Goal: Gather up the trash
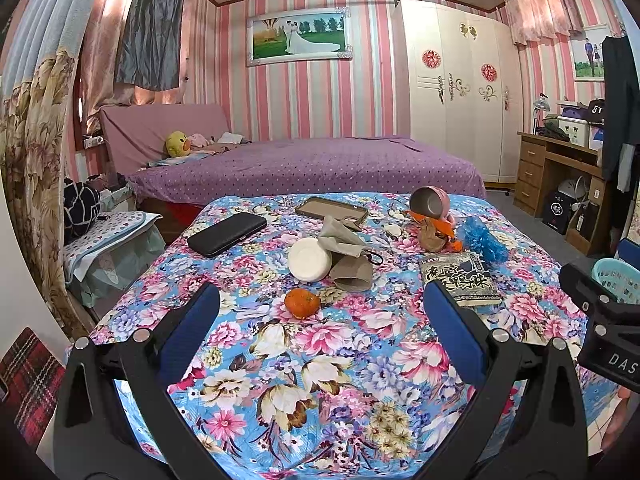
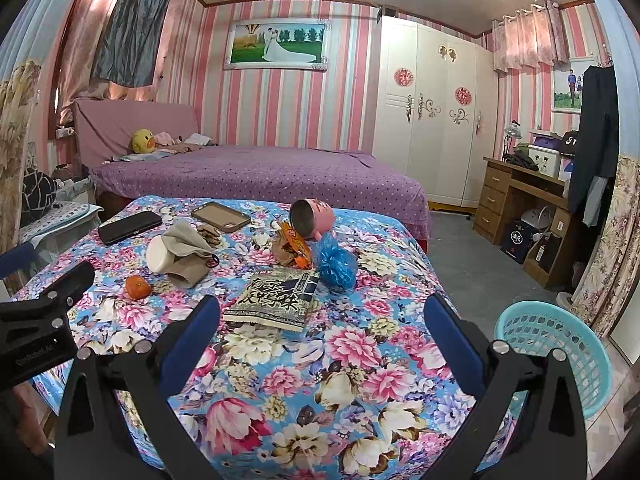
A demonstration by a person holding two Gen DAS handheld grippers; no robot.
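Right claw (image 2: 320, 332) spread wide above flat, dark printed snack packet (image 2: 276, 298).

Trash on floral tablecloth (image 2: 360, 360): printed snack packet (image 2: 274, 296) flat, near front; crumpled blue plastic bag (image 2: 336, 264) just behind it; orange wrapper (image 2: 294, 242) w/ brown crumpled paper (image 2: 284, 254), touching. Teal basket (image 2: 560, 344) off table's right edge.

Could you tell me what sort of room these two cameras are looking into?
Almost certainly a home bedroom: a bed with a purple dotted cover, a tall white wardrobe and a framed wedding photo on pink striped wallpaper. The cluttered floral-covered table stands in front.
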